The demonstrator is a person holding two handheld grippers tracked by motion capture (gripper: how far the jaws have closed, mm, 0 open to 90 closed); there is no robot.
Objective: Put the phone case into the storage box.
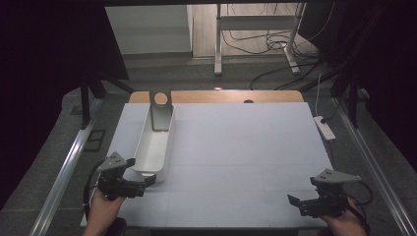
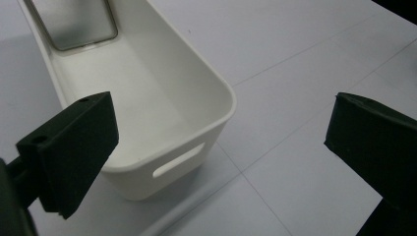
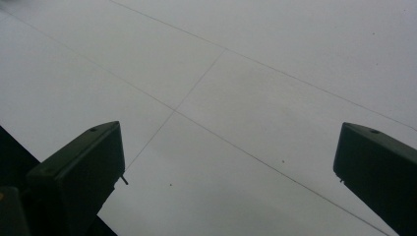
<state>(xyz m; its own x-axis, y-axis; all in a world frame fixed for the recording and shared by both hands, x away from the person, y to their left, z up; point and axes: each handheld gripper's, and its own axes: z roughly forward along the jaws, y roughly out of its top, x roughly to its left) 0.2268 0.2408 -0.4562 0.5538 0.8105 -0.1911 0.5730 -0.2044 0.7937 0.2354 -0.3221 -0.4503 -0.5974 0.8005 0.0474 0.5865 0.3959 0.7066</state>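
Overhead, the high view shows one long white bin [image 1: 153, 147] lying lengthwise on the left part of the tabletop [image 1: 246, 147], with one grey metal plate [image 1: 160, 110], pierced by a round hole, leaning out of its far end. The left gripper [image 1: 145, 181] hangs just beside the bin's near end, its jaws apart and holding nothing. The right gripper [image 1: 297, 201] sits well apart at the near right corner, also open and empty. One white power strip [image 1: 324, 128] lies off the tabletop's right edge.

From the left gripper view, the bin [image 2: 147, 98] fills the upper left, and its near end wall carries one slot handle [image 2: 178, 161]. The plate's lower end [image 2: 74, 22] rests on the bin floor at the far end. The bin looks like thin, stiff moulded plastic, probably light and smooth, so a pinch over the rim above the slot seems the surest hold; the glossy side walls might slip.

Across the right gripper view, bare tabletop [image 3: 246, 98] lies between two widely spread jaws.
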